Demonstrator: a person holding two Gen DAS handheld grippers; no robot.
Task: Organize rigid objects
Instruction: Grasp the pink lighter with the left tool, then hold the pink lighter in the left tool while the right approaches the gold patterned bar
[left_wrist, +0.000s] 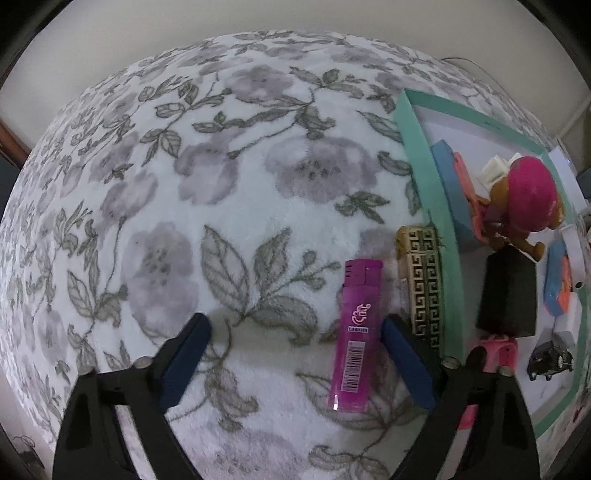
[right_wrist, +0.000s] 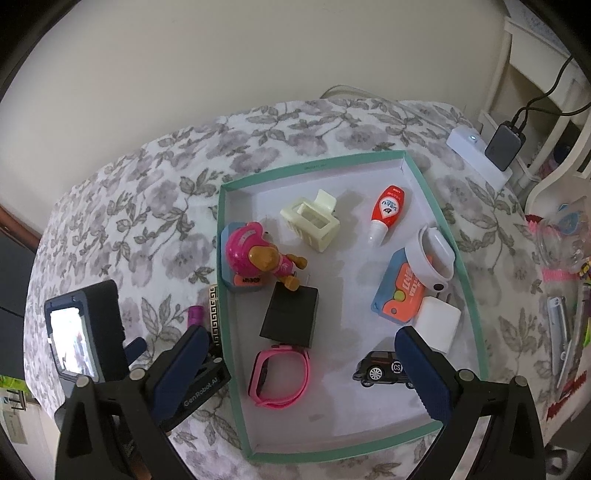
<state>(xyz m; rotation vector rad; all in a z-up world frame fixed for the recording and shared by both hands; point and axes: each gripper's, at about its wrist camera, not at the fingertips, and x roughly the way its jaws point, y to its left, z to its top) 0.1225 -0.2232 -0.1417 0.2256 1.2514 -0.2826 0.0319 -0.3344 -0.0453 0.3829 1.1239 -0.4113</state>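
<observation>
Lighter (left_wrist: 353, 335) lies flat on the floral cloth (left_wrist: 221, 184), just outside the tray (left_wrist: 448, 266), beside a gold-patterned block (left_wrist: 421, 284) that sits against the tray wall. Left gripper (left_wrist: 295, 332) hangs over it, jaws wide, the lighter between them nearer the right finger, untouched. This looks like the pick-up step: the next move calls for centring, dropping and closing across the lighter's narrow sides, then carrying it over the wall into the tray. Right gripper (right_wrist: 299, 347) waits open above the tray, empty, over the pink watch (right_wrist: 279, 376) and toy car (right_wrist: 384, 371).
</observation>
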